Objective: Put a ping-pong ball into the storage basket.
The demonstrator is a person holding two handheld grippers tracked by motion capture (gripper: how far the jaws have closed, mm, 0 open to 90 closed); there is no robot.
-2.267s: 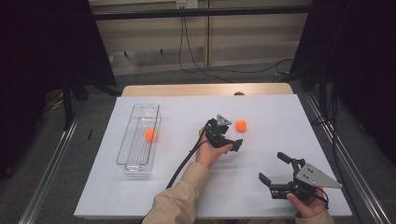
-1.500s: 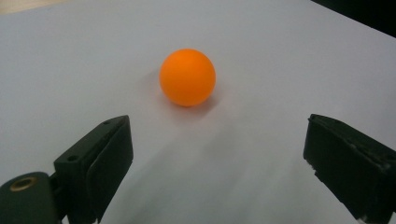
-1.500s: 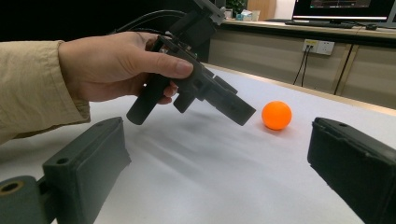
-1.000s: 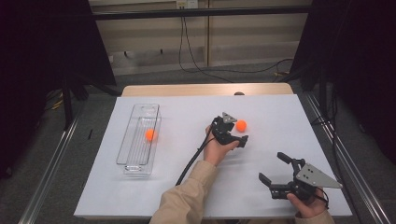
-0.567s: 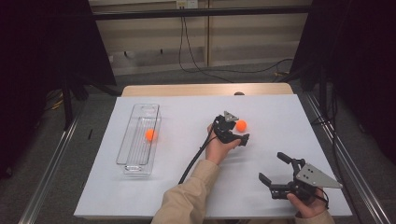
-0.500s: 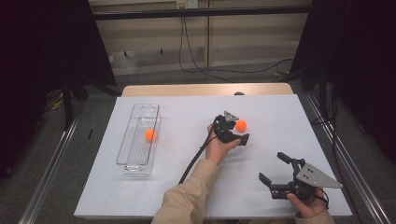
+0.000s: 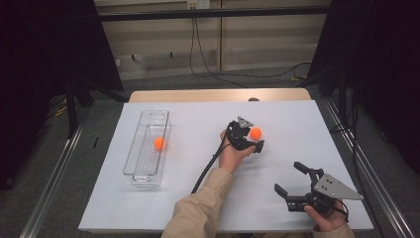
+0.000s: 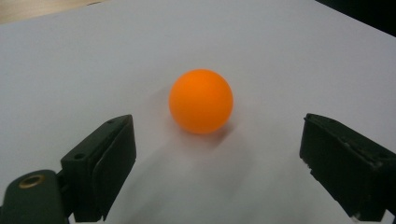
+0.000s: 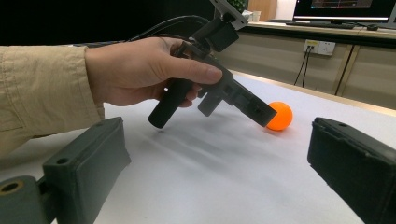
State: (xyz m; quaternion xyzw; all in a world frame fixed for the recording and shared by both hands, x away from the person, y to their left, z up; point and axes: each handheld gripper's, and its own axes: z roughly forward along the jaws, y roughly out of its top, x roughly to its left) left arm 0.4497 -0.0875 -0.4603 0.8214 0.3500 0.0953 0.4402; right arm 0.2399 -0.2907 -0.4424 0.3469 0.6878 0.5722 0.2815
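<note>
left gripper [image 7: 254, 137] is sitting with jaws spread around an orange ball [image 7: 255, 133] resting mid-table, not touching it. right gripper [image 7: 291, 184] is hovering near-right, jaws apart and empty. a second orange ball [image 7: 159, 143] is lying in the clear tray [image 7: 141, 167] at left.

A white table [image 7: 297, 119] is seen, its far edge bare wood. An orange ball [image 7: 255, 133] is set right of centre. A clear tray [image 7: 147, 144] is laid lengthwise at the left
</note>
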